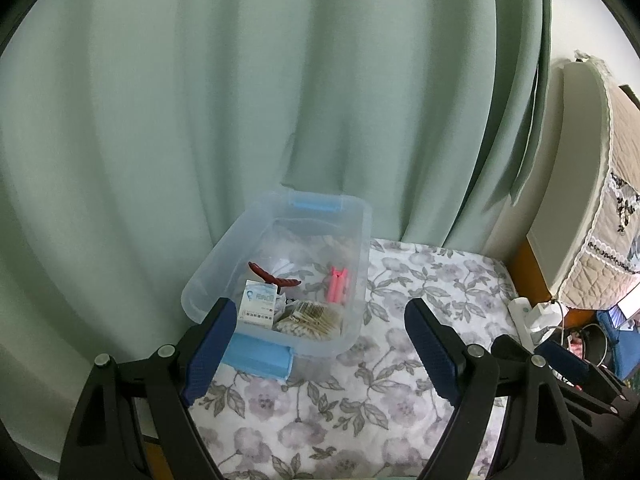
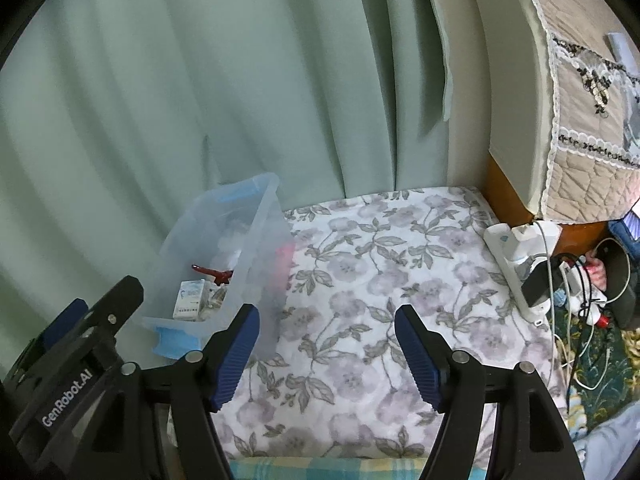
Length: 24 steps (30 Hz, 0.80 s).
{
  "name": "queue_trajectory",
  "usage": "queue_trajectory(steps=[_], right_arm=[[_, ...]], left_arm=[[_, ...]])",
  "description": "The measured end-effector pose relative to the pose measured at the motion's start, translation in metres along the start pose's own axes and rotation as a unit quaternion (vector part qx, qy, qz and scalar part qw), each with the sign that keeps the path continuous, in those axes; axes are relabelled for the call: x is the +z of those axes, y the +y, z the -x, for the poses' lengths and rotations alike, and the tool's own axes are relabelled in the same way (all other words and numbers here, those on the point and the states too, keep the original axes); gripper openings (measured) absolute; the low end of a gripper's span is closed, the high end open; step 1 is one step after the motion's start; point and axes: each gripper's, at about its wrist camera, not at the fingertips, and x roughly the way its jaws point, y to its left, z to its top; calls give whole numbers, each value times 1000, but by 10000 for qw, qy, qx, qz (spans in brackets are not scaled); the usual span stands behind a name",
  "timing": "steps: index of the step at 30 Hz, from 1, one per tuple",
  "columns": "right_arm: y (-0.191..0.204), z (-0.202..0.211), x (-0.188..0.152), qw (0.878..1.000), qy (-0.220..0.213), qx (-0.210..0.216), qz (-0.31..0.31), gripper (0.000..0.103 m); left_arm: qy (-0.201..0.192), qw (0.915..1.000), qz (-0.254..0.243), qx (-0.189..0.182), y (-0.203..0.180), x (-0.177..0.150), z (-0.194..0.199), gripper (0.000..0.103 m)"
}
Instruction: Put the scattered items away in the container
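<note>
A clear plastic container with blue latches stands on the floral cloth at the back left; it also shows in the right wrist view. Inside lie a dark red hair clip, a pink clip, a white and blue box and a pack of cotton swabs. My left gripper is open and empty, just in front of the container. My right gripper is open and empty over the bare cloth, right of the container.
The floral cloth covers the surface. A green curtain hangs right behind the container. A white power strip with plugs and cables lies along the right edge. A quilt-covered white appliance stands at the back right.
</note>
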Motion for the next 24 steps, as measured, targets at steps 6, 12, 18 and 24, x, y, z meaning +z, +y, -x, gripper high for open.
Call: queue_trajectory(steps=[6, 12, 18, 24], right_arm=[[1, 8, 2, 9999, -54, -76, 107, 79], [-1, 8, 3, 9999, 22, -106, 56, 85], [1, 8, 4, 9996, 32, -245, 109, 98], [2, 10, 6, 9996, 8, -239, 128, 103]], left_arm=[[25, 10000, 22, 16, -1, 0, 0, 87], [34, 10000, 34, 23, 0, 0, -1, 87], [83, 9999, 138, 25, 6, 1, -4, 87], [137, 9997, 208, -26, 9, 2, -8, 87]])
